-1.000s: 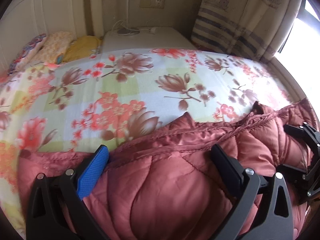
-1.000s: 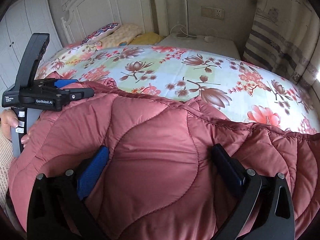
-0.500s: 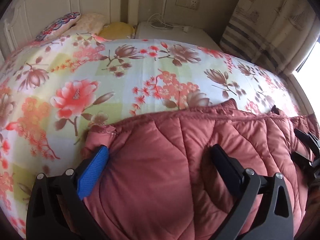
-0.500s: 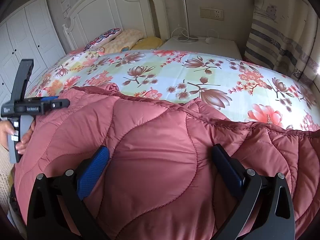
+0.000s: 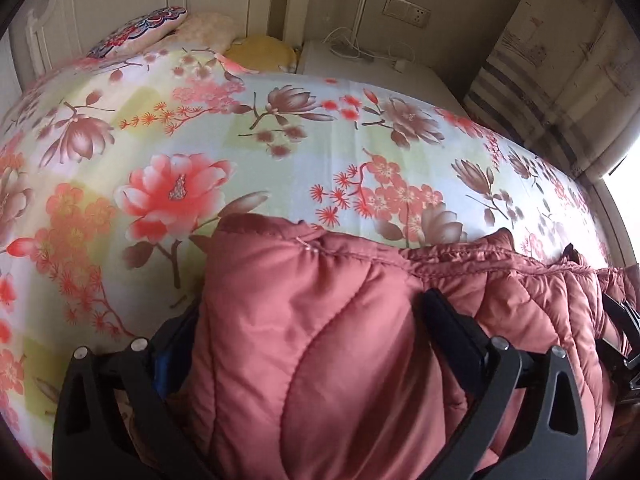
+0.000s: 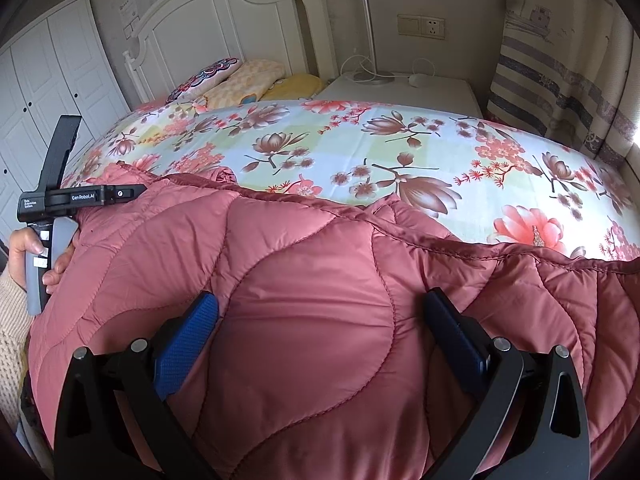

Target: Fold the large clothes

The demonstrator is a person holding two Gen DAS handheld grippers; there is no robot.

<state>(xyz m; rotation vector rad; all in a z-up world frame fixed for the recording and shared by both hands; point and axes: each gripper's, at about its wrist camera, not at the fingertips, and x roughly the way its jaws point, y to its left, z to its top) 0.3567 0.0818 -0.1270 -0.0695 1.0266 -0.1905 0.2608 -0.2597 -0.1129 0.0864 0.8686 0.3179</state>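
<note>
Two hand-held grippers pinch one pink quilted coat (image 6: 312, 320) — the left hand-held gripper (image 5: 308, 344) clamped on its left end, the right hand-held gripper (image 6: 320, 332) clamped on a padded bulge further along. It drapes over the near edge of the floral-sheeted bed (image 6: 360, 152) — its seamed hem lying on the sheet.

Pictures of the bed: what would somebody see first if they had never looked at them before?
First, the puffy pink quilted coat filling the bottom of both views, bunched between each gripper's fingers. Behind it spreads the bright flowered bedsheet, with pillows by the white headboard. At the left edge of the right wrist view, a hand holds the left gripper.
</note>
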